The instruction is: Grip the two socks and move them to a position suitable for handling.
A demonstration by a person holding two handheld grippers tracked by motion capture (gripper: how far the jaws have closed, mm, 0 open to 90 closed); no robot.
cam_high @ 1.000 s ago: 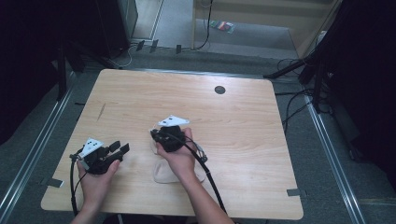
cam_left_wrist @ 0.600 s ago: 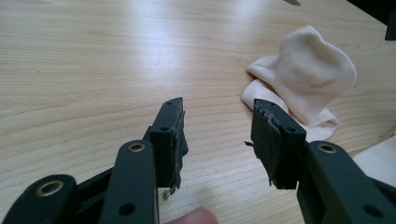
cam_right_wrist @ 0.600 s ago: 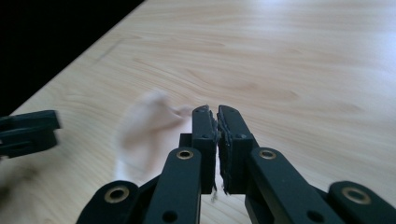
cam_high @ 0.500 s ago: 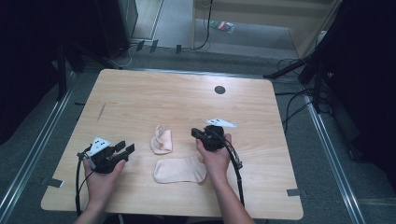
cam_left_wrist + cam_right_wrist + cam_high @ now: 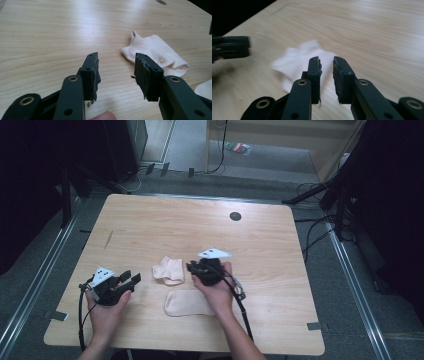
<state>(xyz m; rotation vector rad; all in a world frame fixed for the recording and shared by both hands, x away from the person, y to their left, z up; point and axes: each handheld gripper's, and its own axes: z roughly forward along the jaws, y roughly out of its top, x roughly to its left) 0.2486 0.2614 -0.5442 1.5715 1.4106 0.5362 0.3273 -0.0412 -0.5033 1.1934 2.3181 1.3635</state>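
Swung back toward the crumpled sock [image 5: 169, 270] — right gripper [image 5: 191, 266] just beside it, jaws just parting a little, nothing between. Left gripper [image 5: 131, 278] idle, half-spread, empty. Best to aim low at the cuff edge, widen further, then pinch one layer — clear of the flat sock [image 5: 187, 303].

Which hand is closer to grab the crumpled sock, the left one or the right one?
Probably the right. The right gripper sits just beside the crumpled sock, jaws aimed at it and slightly parted after just opening, nothing between them. The left gripper points that way too, but hangs farther off, jaws open.
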